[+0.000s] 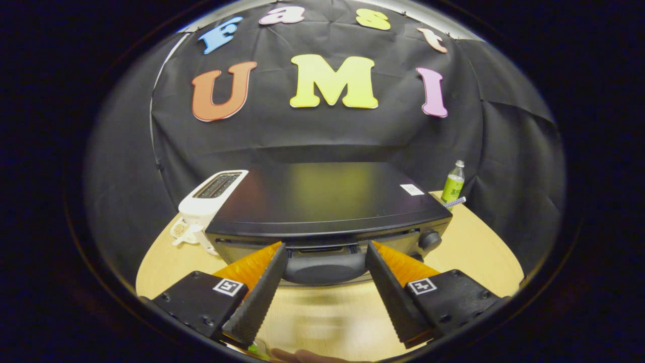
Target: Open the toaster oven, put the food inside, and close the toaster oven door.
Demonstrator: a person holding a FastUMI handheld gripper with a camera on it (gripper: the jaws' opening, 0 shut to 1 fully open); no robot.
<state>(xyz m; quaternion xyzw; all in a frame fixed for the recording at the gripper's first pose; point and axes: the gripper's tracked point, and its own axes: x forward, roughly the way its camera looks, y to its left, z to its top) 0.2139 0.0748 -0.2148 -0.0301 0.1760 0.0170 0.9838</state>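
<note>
Toaster oven (322,201) black, closed; claw (325,252) spread.

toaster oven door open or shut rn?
Shut: toaster oven door handle sits high against the front; open gripper fingers flank it.

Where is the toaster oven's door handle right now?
In the gripper view, the door handle sits just ahead of the open gripper, framed between its fingertips, on the toaster oven front, left of the knob.

Round wooden table (473,252); on it black toaster oven (327,206), white toaster (209,201), green bottle (453,184)
</note>
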